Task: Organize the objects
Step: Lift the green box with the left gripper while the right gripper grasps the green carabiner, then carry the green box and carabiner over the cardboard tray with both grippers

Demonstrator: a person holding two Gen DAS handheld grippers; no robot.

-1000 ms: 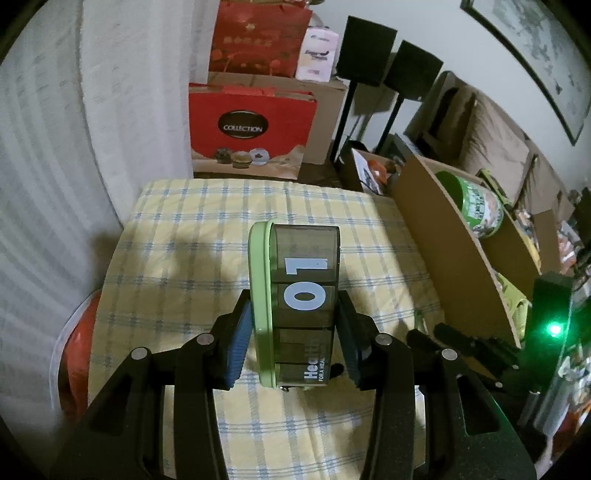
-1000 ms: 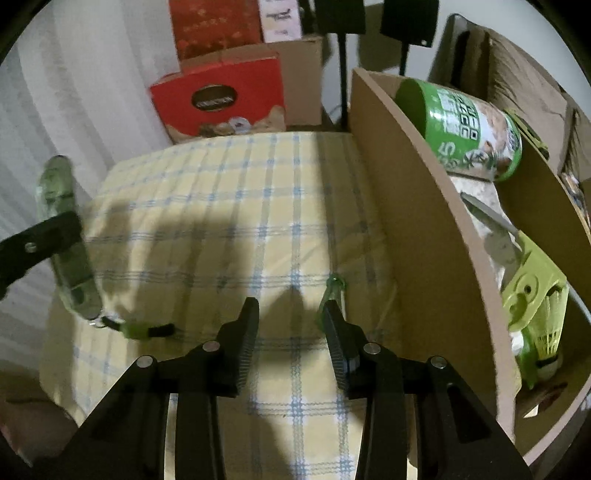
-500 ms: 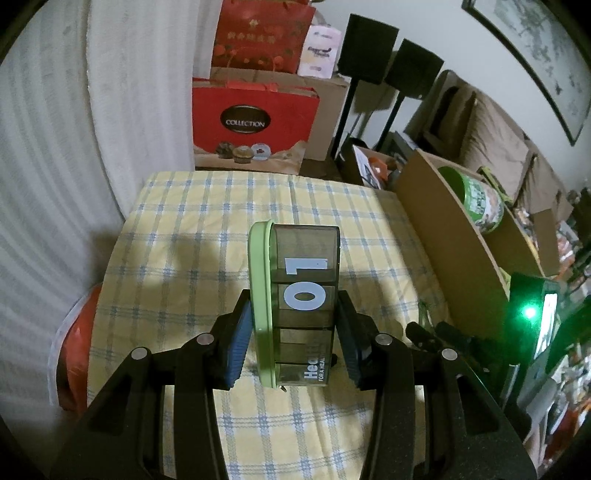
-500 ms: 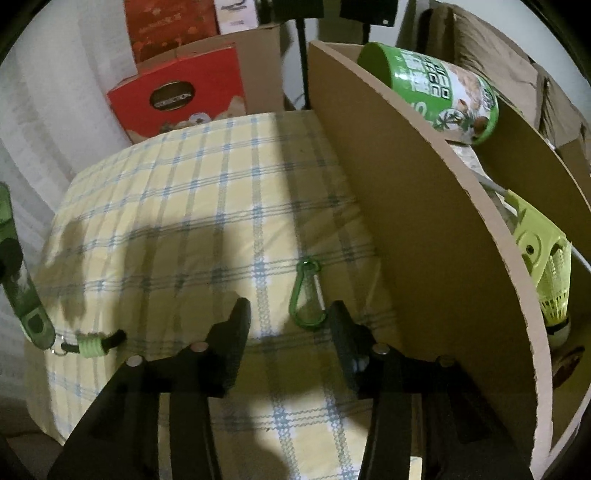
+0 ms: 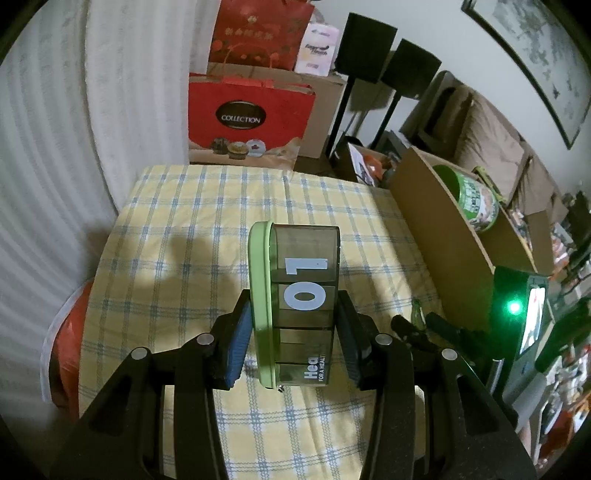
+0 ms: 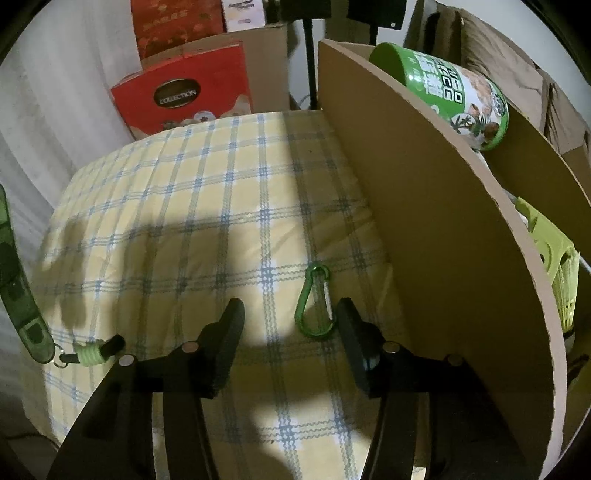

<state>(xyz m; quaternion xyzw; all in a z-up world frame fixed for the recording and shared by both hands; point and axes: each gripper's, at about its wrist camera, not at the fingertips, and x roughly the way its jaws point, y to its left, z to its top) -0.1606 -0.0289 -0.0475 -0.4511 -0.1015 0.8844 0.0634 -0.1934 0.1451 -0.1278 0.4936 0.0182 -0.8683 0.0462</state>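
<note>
A carabiner lies on the tablecloth, just left of the cardboard box. A can lies in that box, seemingly tilted. Behind the table stands a gift bag.

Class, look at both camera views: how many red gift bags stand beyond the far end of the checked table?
2. One bag, labelled COLLECTION, stands just past the table's far edge; a second bag stands behind and above it, on a cardboard box. Others could be hidden behind them.

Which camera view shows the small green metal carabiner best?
The right wrist view: the small green metal carabiner lies whole on the checked cloth. In the left wrist view only a green sliver shows behind the right gripper's fingers.
</note>
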